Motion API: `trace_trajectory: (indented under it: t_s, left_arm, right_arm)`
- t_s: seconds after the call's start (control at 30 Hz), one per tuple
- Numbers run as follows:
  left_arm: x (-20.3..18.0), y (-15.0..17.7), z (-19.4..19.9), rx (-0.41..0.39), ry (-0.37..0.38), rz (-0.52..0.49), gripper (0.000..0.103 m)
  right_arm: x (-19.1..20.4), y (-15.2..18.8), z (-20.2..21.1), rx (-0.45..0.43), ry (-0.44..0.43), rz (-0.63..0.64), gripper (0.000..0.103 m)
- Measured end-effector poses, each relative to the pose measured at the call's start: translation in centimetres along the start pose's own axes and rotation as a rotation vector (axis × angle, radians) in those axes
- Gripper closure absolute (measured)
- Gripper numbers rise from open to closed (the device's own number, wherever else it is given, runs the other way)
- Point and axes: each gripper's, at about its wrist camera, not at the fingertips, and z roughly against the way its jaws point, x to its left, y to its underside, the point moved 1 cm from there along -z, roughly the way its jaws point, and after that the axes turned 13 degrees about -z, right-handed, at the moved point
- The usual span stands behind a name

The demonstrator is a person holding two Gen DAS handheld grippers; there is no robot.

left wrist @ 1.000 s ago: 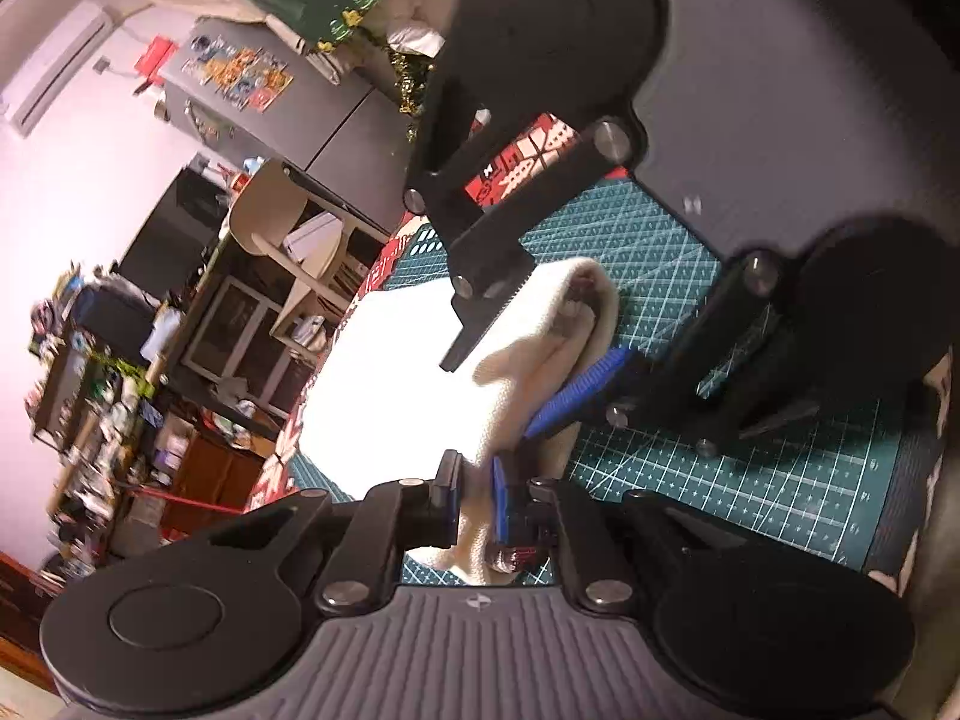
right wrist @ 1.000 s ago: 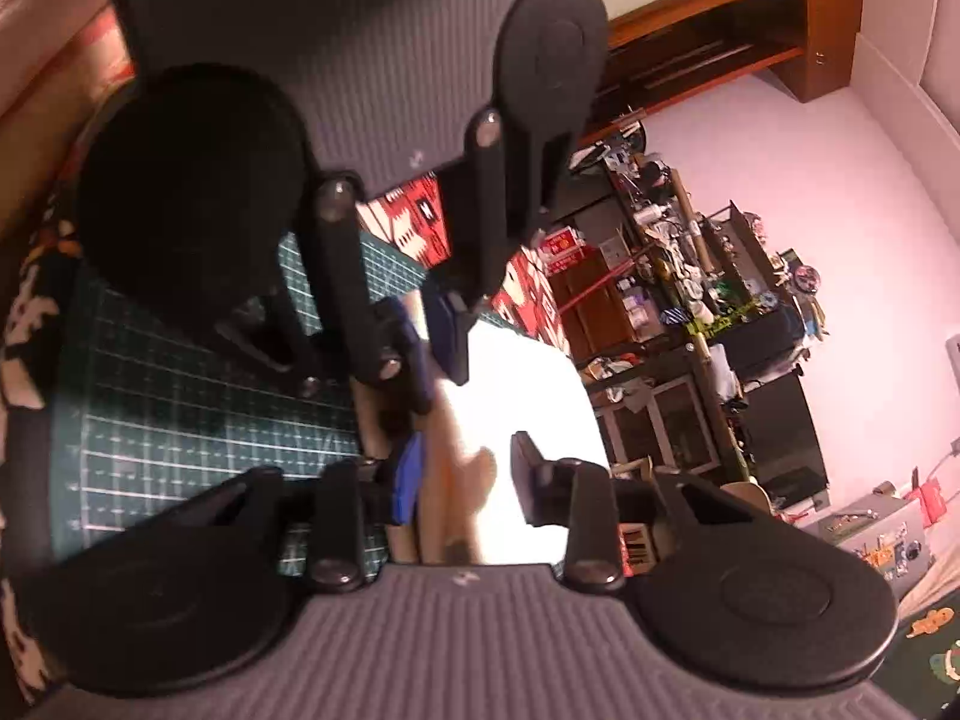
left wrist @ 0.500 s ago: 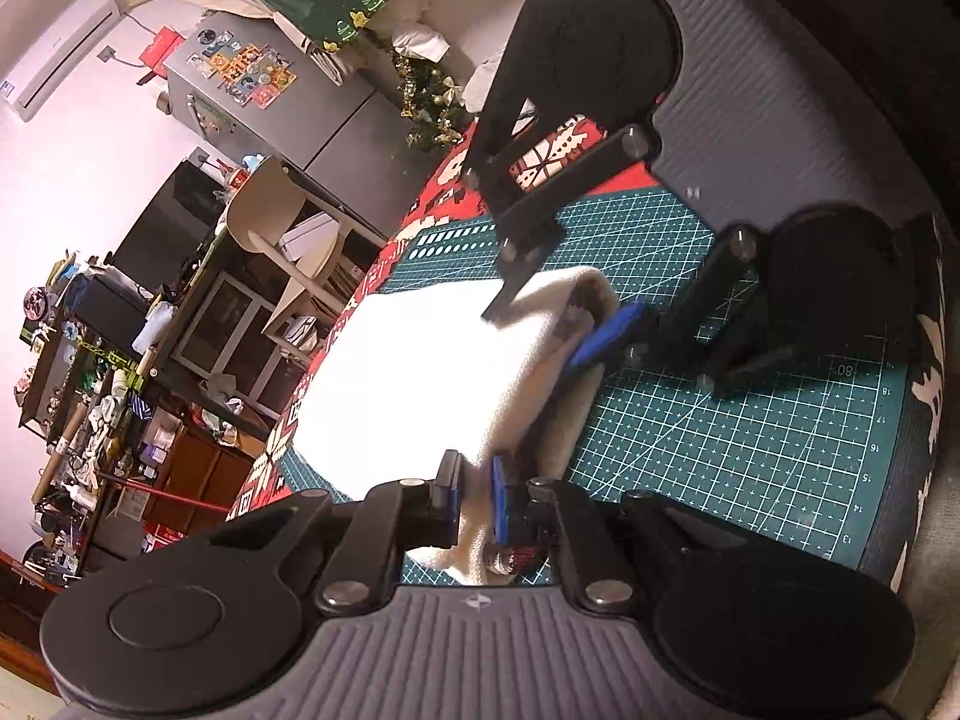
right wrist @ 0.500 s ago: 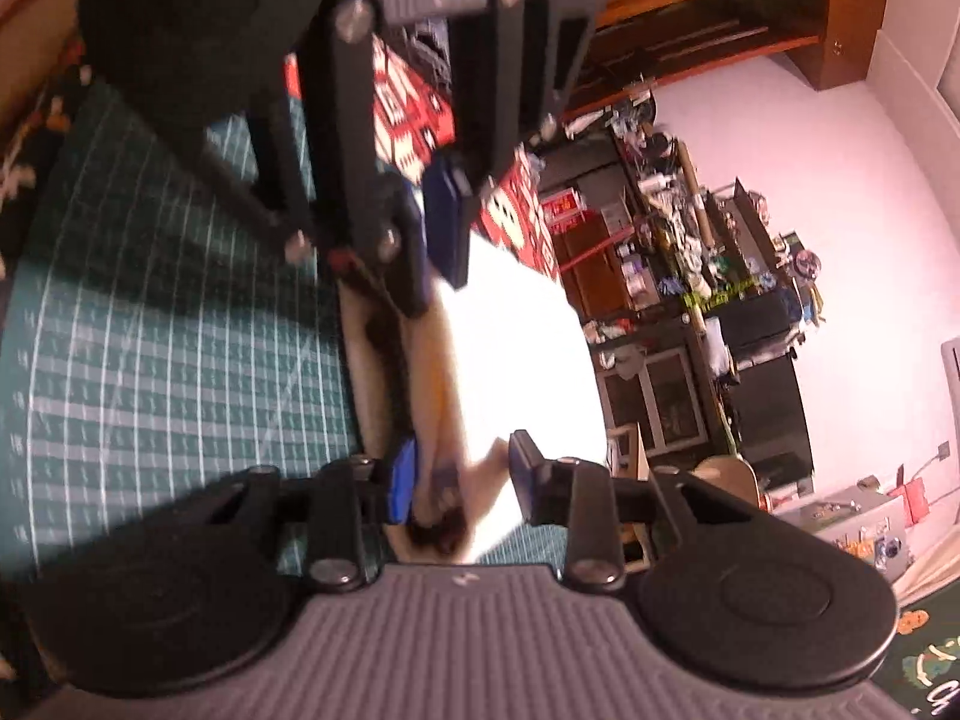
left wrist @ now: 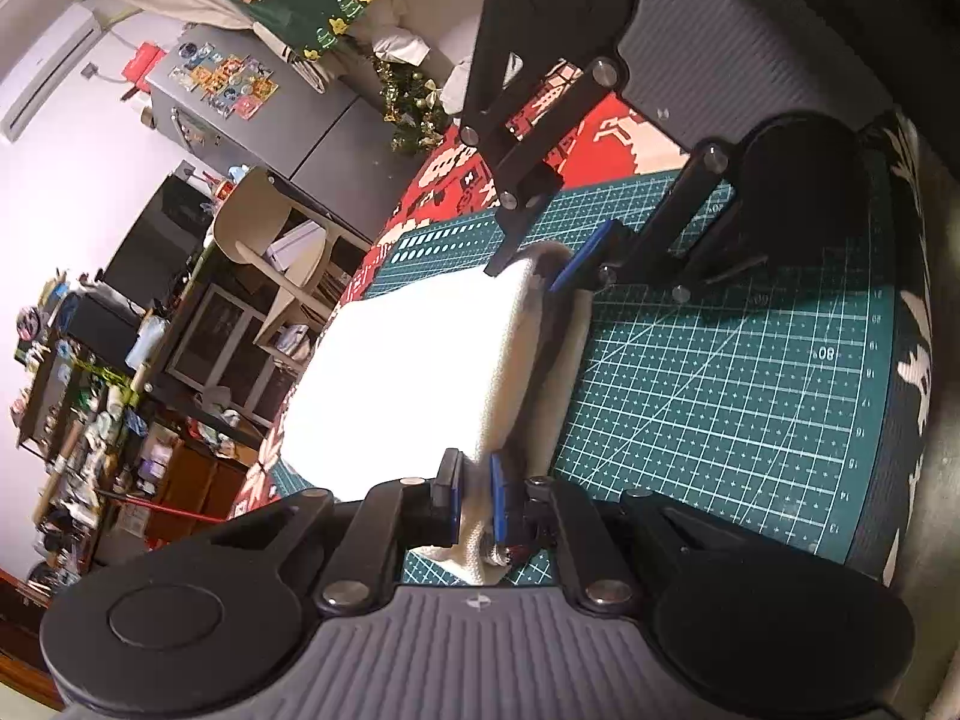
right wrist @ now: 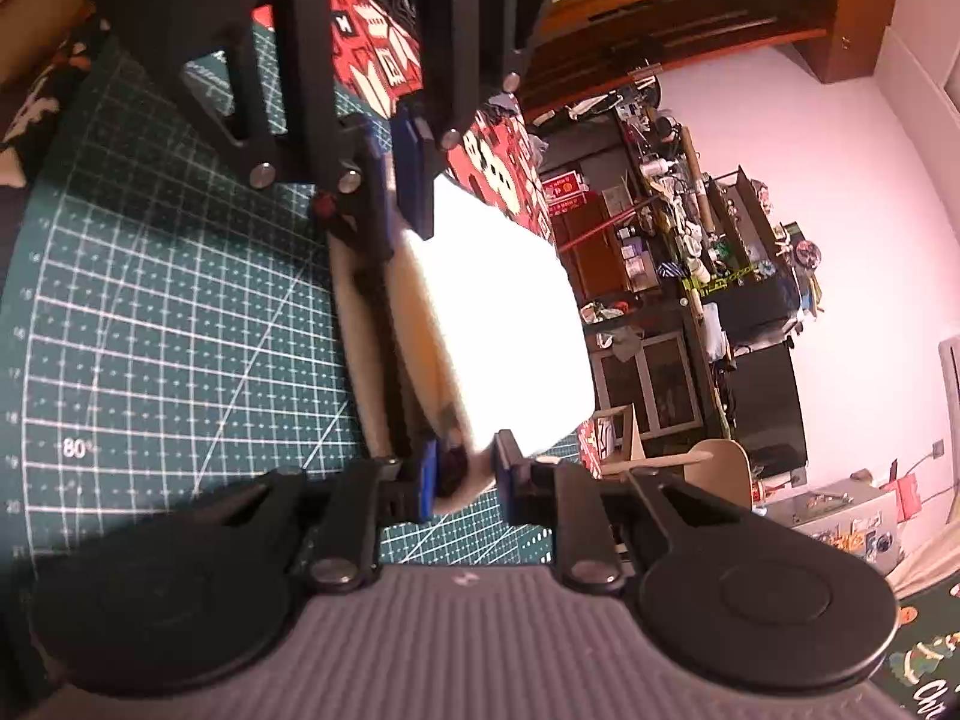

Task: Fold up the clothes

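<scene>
A white cloth (left wrist: 408, 372) lies folded on the green cutting mat (left wrist: 720, 390), its right-hand fold edge raised. My left gripper (left wrist: 477, 501) is shut on the near end of that edge. At the far end, my right gripper (left wrist: 534, 276) straddles the other corner. In the right wrist view the cloth (right wrist: 504, 312) runs from my right gripper (right wrist: 467, 477) up to the left gripper (right wrist: 403, 228). The right jaws are closing with the cloth corner between them; it touches the right pad, and a dark gap remains at the left pad.
The mat (right wrist: 150, 330) sits on a red patterned tablecloth (left wrist: 600, 132). Beyond the table edge stand a chair (left wrist: 264, 240), dark cabinets and cluttered shelves (right wrist: 708, 252). Bare green mat stretches beside the raised fold.
The right gripper slid away from the left one along the fold edge to the cloth's far corner, and its jaws narrowed around it. The left gripper kept still, holding the cloth.
</scene>
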Motion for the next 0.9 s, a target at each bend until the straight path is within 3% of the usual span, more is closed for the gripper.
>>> trace_trajectory:
  t_s: [0.13, 0.57, 0.63, 0.7, 0.9]
  left_arm:
    - [-1.0, -0.4, 0.3, 0.005, -0.066, -0.086, 0.089]
    - [-2.8, -0.6, -1.0, -0.027, -0.131, -0.259, 0.083]
    - [-2.8, -0.6, -1.2, -0.030, -0.137, -0.273, 0.083]
    - [-2.6, -0.6, -1.3, -0.025, -0.143, -0.274, 0.090]
    - [-1.9, -0.5, -1.2, -0.012, -0.130, -0.262, 0.092]
  right_arm:
    - [0.5, -0.2, 1.0, -0.018, 0.014, 0.044, 0.079]
    - [4.3, -1.0, 0.9, -0.127, 0.011, 0.165, 0.075]
    - [4.4, -1.1, 0.4, -0.136, 0.016, 0.171, 0.090]
    - [4.5, -1.1, 0.1, -0.134, 0.023, 0.168, 0.090]
    - [4.2, -0.4, 0.2, -0.121, 0.027, 0.176, 0.090]
